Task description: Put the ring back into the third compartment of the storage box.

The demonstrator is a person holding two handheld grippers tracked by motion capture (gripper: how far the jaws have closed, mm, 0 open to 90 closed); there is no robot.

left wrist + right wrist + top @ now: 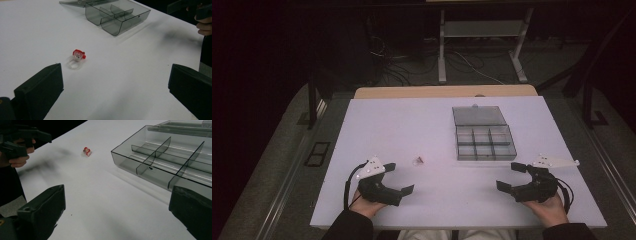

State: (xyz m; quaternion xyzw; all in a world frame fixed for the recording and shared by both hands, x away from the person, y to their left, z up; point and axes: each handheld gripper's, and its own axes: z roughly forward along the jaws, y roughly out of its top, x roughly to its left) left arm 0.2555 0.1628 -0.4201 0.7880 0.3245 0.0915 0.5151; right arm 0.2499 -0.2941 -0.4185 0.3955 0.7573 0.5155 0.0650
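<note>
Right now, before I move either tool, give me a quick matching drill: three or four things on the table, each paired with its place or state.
Things:
1. ring
2. box
3. left tool
4. lid

States:
A. flipped open, lying flat behind the compartments
B. jaws apart, holding nothing
C. loose on the table between both tools
D. divided into compartments, all empty

Pairs: 1-C, 2-D, 3-B, 4-A

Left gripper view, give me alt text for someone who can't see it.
A small clear ring with a red top lies on a white table, ahead of the left gripper and between its wide-open black fingers. Farther back sits an open smoky-grey compartment box.
</note>
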